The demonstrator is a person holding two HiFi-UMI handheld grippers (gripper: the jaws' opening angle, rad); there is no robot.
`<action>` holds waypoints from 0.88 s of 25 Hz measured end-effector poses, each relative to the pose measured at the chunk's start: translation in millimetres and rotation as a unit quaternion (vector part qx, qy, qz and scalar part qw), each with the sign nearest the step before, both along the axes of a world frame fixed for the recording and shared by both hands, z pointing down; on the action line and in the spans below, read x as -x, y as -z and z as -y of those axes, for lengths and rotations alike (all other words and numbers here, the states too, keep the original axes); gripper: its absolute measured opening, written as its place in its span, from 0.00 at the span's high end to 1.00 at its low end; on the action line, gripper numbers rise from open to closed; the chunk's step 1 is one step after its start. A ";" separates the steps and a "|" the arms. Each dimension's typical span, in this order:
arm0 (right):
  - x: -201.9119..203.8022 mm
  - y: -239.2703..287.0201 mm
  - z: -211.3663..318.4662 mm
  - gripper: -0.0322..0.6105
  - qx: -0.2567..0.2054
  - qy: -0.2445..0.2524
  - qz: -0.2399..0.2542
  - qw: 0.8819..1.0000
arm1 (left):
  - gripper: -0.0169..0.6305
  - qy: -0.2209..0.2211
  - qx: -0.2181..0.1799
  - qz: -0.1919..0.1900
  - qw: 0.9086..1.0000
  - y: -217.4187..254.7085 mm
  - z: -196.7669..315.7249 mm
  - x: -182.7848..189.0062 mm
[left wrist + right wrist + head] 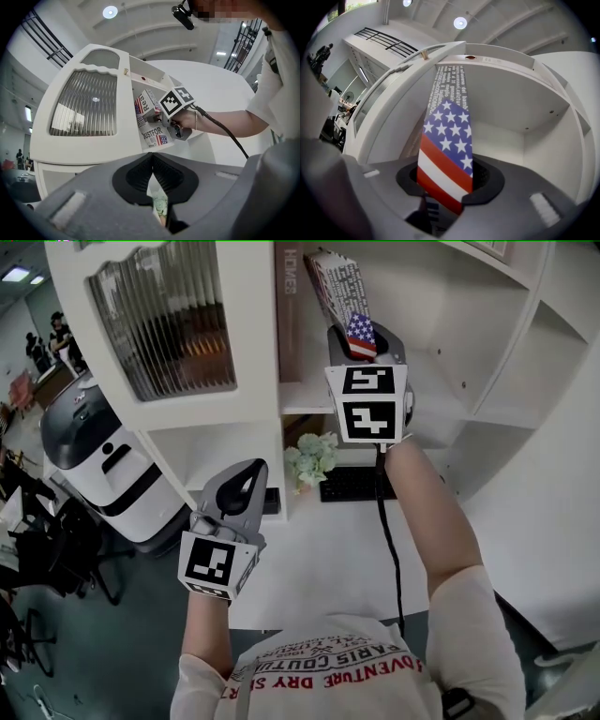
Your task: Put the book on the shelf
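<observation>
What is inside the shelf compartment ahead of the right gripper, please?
A brown book stands at its left wall; the flag-covered book, held by the right gripper, tilts in beside it. The rest looks bare, though that book covers part of the back.

A small pale-green plant (312, 458) stands at the middle of the head view on a white tabletop (319, 559). Just to its right lies a flat black thing (354, 485), perhaps a keyboard, and a brown volume (290, 315) stands upright at top centre. At the left a white machine with a black band (101, 465) sits on the floor with dark chairs (47, 554) lower in the frame, and people (52, 341) stand far off in the upper left corner under ceiling lights (16, 274).
</observation>
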State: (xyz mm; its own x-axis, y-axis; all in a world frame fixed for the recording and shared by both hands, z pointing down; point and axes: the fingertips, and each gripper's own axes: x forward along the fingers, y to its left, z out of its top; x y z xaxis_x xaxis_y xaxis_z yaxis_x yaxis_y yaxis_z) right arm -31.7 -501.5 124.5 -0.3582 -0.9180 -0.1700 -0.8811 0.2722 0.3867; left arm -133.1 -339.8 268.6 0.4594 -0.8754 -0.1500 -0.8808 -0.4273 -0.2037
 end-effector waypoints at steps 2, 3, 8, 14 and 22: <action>0.5 0.0 9.0 0.70 0.001 0.004 0.004 1.000 | 0.97 0.002 -0.001 0.001 1.000 0.4 8.2 -1.2; 1.4 0.4 13.0 0.70 0.002 0.007 0.005 1.000 | 0.97 0.003 -0.002 0.002 1.000 0.7 12.1 -0.9; 16.2 -3.4 30.5 0.70 0.006 0.026 -0.019 0.999 | 0.97 0.008 -0.004 0.001 1.000 3.1 27.4 0.7; 23.9 -4.6 50.9 0.65 0.006 0.039 -0.032 0.999 | 0.97 0.004 0.009 0.001 1.000 -2.5 41.6 -0.7; 30.5 -7.1 73.6 0.60 0.035 0.064 -0.046 0.996 | 0.97 0.009 0.014 -0.002 1.000 -6.7 51.4 -1.1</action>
State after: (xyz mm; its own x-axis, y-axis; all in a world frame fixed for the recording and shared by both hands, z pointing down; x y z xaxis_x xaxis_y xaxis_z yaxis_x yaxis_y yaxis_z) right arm -62.2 -575.1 131.6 -0.4841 -0.8724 -0.0673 -0.7990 0.4094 0.4404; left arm -132.1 -391.2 275.3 0.4422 -0.8880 -0.1264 -0.8896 -0.4162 -0.1882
